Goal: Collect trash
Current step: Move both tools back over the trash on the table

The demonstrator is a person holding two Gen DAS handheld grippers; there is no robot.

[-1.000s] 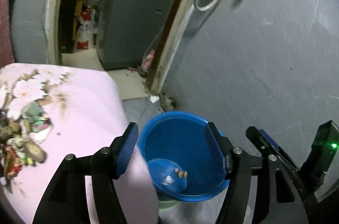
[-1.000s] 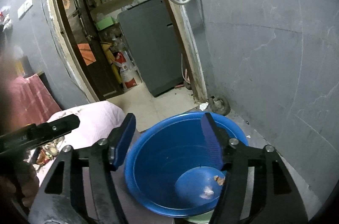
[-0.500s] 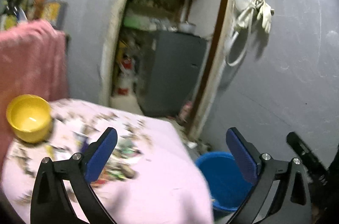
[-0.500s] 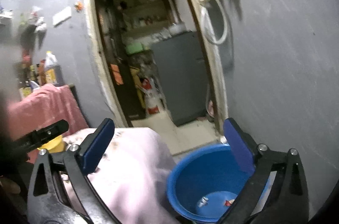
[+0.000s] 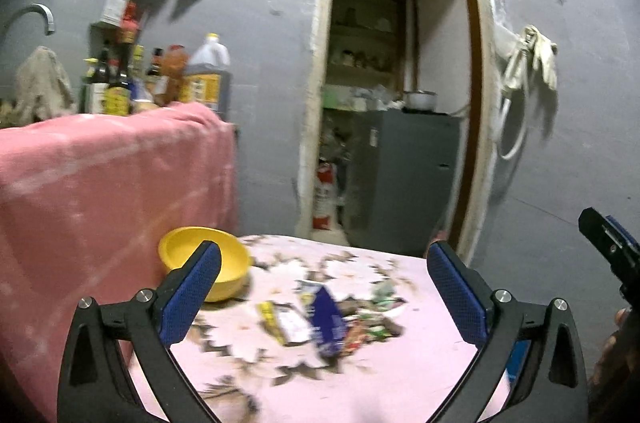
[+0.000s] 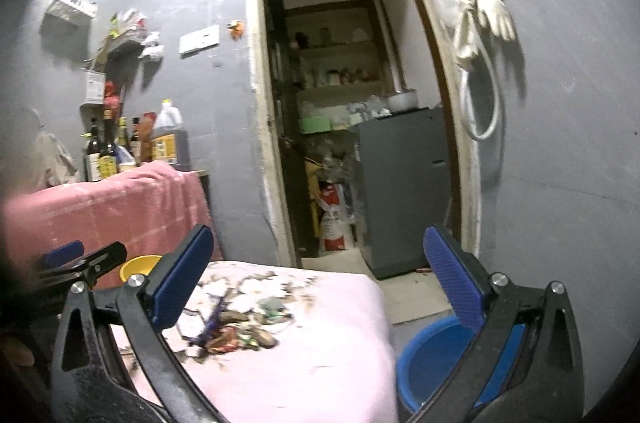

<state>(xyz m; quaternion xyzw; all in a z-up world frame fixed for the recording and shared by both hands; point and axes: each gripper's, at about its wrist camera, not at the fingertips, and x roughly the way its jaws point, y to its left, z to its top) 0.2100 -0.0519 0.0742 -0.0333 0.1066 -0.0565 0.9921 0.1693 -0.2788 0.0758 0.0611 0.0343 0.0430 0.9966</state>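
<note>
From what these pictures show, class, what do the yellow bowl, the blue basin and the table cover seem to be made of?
Yellow bowl: probably plastic, one even bright colour, thick smooth rim with a dull sheen.
Blue basin: likely plastic too, uniform saturated blue with a glossy rolled rim.
Table cover: looks like soft pink printed fabric, matte, draping and rounding over the table's edge. Blur leaves the weave unclear.

Worktop cover: pale pink, printed with white blossoms and brown leaves. Trash heap mid-worktop: mixed colours; navy-blue wrapper, yellow-and-white packet, green and red scraps. Bowl by the worktop's far left edge: bright yellow. Basin on the floor off the worktop's right edge: vivid blue. Left tool and right tool: black frames, blue textured pads. Cloth behind: salmon pink, faint pale checks. Walls grey.
</note>
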